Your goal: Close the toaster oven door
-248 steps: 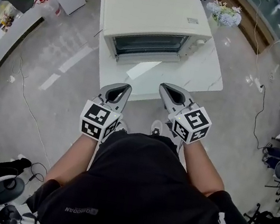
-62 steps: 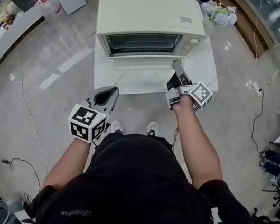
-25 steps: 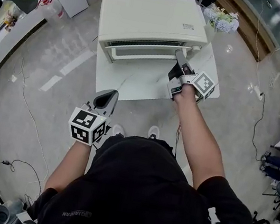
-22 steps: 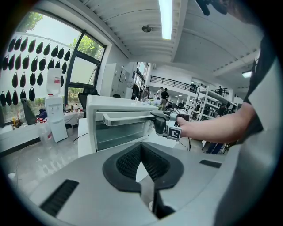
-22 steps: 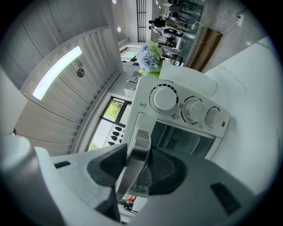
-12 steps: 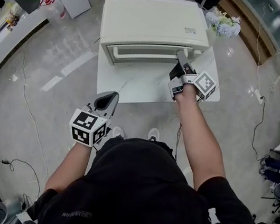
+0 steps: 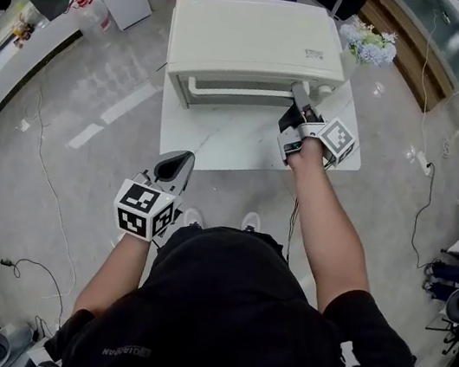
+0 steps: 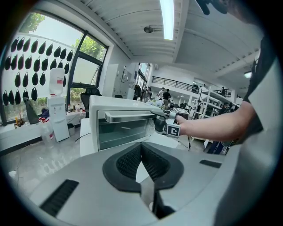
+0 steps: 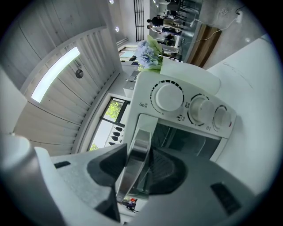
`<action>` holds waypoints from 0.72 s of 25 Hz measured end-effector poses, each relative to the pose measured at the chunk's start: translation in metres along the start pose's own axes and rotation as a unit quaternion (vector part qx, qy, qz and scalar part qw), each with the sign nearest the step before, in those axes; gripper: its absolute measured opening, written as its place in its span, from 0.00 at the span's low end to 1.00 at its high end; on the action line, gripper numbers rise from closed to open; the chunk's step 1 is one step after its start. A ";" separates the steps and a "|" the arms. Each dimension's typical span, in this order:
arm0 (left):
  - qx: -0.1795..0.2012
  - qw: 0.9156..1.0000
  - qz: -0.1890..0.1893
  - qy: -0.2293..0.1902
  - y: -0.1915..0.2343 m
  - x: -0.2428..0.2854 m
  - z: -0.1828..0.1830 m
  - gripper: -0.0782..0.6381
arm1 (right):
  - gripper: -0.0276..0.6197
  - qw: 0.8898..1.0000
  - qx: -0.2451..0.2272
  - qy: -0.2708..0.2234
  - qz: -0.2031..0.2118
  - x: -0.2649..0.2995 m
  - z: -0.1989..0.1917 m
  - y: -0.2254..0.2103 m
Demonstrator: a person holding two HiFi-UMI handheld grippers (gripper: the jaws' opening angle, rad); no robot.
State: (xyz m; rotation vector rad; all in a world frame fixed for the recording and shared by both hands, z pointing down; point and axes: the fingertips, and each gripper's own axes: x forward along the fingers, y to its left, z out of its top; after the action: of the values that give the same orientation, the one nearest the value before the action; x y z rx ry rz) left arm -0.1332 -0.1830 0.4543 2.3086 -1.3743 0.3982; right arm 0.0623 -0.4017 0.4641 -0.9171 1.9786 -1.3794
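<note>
Oven: 1 toaster oven point(image 7: 255, 38), sits mid tabletop point(image 7: 219, 141).
Door: door point(image 8: 126, 132) upright, abt shut; can't tell if fully seated.
R side: right tongs point(image 7: 298, 91) clamped on door handle point(image 9: 135, 163), nr its R end.
How: I'd press level & square into the frame, no slam, let go only once it seats.
L side: left tongs point(image 7: 178, 159) closed, empty, well back nr my body.
Count: 1 door, 1 handle, 3 knobs point(image 9: 167, 97), 2 tongs.

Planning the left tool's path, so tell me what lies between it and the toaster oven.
Only bare white tabletop lies between the left tool and the toaster oven; nothing stands on that stretch. The head view shows it best.
</note>
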 end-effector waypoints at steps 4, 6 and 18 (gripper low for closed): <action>0.000 1.000 0.000 -0.001 0.000 0.000 0.000 0.11 | 0.27 1.000 0.004 -0.001 0.005 0.000 0.000 0.001; 0.001 1.000 -0.001 -0.002 -0.001 -0.001 0.000 0.11 | 0.29 1.000 0.013 -0.005 0.012 -0.002 -0.001 0.005; 0.004 1.000 -0.012 -0.004 -0.010 0.006 0.003 0.11 | 0.30 1.000 0.005 0.019 0.007 -0.053 -0.022 -0.001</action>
State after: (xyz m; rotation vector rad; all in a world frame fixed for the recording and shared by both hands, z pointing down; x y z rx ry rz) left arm -0.1212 -0.1848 0.4524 2.3334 -1.3504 0.3869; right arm 0.0786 -0.3477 0.4753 -0.8760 2.0001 -1.4075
